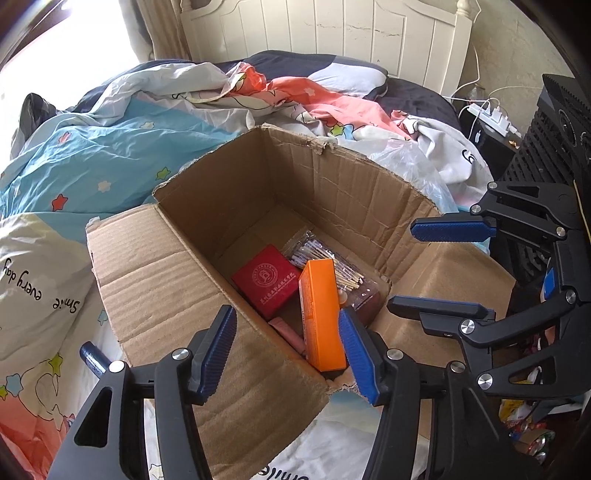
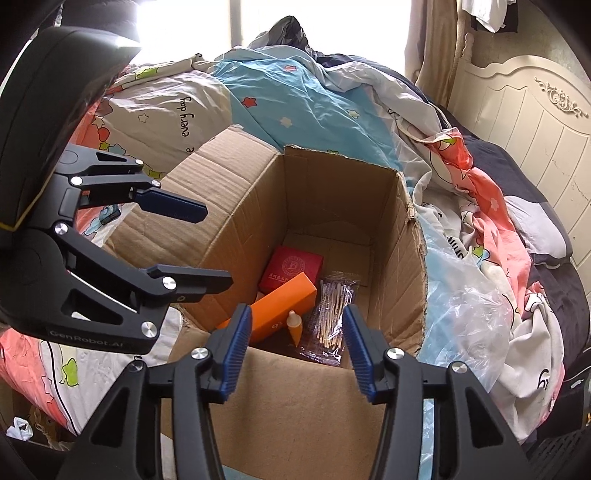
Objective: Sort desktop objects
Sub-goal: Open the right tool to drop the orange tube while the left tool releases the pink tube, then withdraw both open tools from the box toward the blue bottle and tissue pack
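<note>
Two grippers hang over one open cardboard box (image 1: 207,206) that sits on a bed.

Nearest in the left wrist view, the left gripper (image 1: 286,354) stands released, its two blue-padded fingers (image 1: 218,347) spread with nothing pressed between them; they hover above the box's near rim. To its right, above the box's right flap, the right gripper (image 1: 439,267) is also released, its two fingers apart and empty. In the right wrist view the same gripper (image 2: 295,350) frames the near wall of the box, and the left gripper (image 2: 214,247) reaches in from the left.

Inside the box, on its floor, lie the sorted things. One orange carton (image 1: 321,314) leans tilted against the near wall. Just left of it in the left wrist view lies one pink item (image 1: 288,334), partly hidden. One small orange bottle with a pale cap (image 2: 294,326) lies between the carton and one clear bag of cotton swabs (image 2: 334,310). Farther in sits one flat red box (image 1: 267,280) with a round emblem and pale lettering, touching the carton.

One dark blue cylinder (image 1: 92,358) lies outside the box on the bedding, near left. One crumpled clear plastic bag (image 2: 465,314) lies beside the box's right wall. Beyond spreads one rumpled star-print quilt (image 1: 110,147), and farthest stands one white headboard (image 1: 332,33).
</note>
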Motion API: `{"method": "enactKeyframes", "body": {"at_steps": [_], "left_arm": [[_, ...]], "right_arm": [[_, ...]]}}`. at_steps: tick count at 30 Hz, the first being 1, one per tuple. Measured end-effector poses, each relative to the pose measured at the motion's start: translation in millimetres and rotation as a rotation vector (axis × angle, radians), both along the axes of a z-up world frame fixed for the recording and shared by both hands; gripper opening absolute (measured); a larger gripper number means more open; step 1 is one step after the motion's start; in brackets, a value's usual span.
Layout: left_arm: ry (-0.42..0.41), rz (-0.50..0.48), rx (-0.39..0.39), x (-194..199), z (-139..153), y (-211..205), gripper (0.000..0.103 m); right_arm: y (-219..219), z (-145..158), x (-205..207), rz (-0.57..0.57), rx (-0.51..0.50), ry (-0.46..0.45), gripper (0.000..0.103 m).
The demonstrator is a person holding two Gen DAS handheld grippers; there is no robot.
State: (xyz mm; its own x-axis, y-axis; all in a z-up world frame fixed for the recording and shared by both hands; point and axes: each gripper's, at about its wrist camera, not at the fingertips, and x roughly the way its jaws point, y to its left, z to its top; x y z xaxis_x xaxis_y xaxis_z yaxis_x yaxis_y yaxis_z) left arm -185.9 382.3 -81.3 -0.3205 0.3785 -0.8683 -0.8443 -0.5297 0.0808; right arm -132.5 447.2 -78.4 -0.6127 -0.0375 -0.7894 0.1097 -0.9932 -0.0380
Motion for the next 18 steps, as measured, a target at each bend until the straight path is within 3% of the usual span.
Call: {"method": "enactKeyframes", "body": {"at_steps": [3,11,14,18], "left_arm": [[0.034,0.001,0.003,4,8,-6,0.072],[0.046,0.016,0.020,9,25,-29,0.080],[0.055,0.026,0.024,11,31,-38,0.085],[0.069,0.037,0.022,14,38,-51,0.088]], "right_arm": [[-7,4,1,0.012,0.003,-0.001,0.047],[-24,16,7,0.013,0.042,0.004,0.048],[-30,21,9,0.013,0.050,0.005,0.057],[-43,28,11,0.022,0.069,0.001,0.060]]}}
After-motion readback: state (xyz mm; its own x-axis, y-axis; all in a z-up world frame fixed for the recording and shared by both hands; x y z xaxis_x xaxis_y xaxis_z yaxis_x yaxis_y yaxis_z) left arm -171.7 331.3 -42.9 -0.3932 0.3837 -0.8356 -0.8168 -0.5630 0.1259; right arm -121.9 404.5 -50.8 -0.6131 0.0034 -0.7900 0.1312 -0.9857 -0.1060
